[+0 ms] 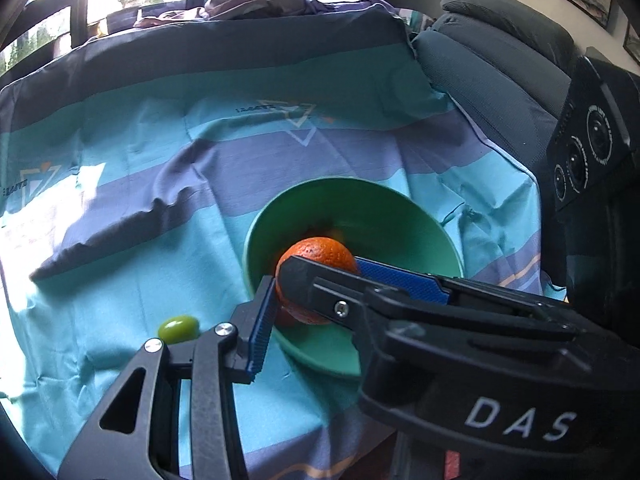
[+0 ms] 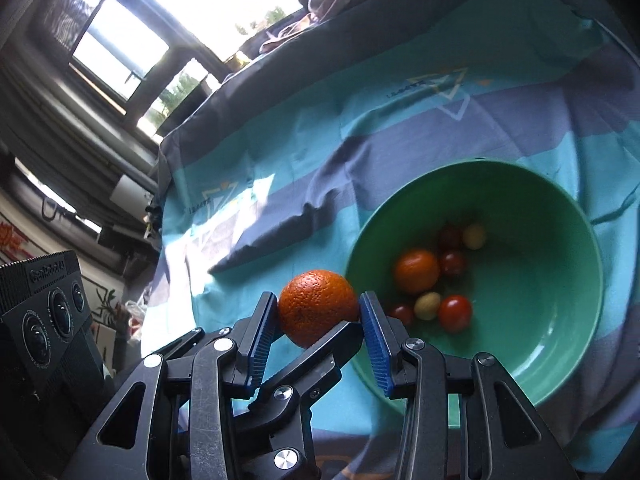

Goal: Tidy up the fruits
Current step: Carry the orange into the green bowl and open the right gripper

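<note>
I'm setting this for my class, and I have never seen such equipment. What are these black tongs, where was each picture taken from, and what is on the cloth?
A person holds a two-fingered clamp in each hand, and each carries a wide-angle camera looking along its fingers. One picture comes from the left gripper, the other from the right gripper. On a striped cloth stands a green bowl of small red and yellow fruits. A small green fruit lies on the cloth nearby. Both grippers appear to clasp one orange.
</note>
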`<state>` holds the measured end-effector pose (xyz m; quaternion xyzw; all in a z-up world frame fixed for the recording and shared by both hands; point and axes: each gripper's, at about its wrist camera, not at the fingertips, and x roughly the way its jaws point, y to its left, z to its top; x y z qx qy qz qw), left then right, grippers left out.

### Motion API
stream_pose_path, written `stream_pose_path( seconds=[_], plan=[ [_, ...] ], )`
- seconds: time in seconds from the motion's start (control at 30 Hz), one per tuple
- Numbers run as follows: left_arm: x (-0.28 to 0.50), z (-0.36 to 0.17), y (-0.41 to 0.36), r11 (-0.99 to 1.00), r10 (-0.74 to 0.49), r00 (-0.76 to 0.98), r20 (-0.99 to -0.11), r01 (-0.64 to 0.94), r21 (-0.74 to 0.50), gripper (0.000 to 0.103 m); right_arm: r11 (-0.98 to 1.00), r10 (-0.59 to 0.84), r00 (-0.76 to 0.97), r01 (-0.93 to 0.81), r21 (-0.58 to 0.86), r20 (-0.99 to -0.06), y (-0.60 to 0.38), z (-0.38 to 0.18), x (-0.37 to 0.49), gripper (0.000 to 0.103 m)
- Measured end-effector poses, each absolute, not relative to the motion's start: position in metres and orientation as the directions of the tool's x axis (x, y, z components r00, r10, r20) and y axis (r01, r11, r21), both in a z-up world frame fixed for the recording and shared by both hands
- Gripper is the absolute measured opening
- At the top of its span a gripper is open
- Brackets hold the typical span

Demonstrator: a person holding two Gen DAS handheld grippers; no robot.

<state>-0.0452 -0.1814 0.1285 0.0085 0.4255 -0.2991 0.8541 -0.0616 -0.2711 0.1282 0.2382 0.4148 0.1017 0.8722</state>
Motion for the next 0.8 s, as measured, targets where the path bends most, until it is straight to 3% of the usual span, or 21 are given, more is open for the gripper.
stream_pose_path(
  seconds=[0.33,0.8],
  plan=[
    [-0.033,0.115,-0.244,0.750,-0.562,0.367,-0.742,0.604,-0.269,0.041,0.841,0.308,0.667,0.143,0.522,-0.679,-0.339,0.122,-0.067,0.045],
    [-0.019,0.085,-0.271,0.731,-0.572,0.270,-0.775,0.597,-0.331,0.041,0.831,0.270,0.605,0.247,0.499,-0.749,-0.368,0.097,-0.057,0.045]
  ],
)
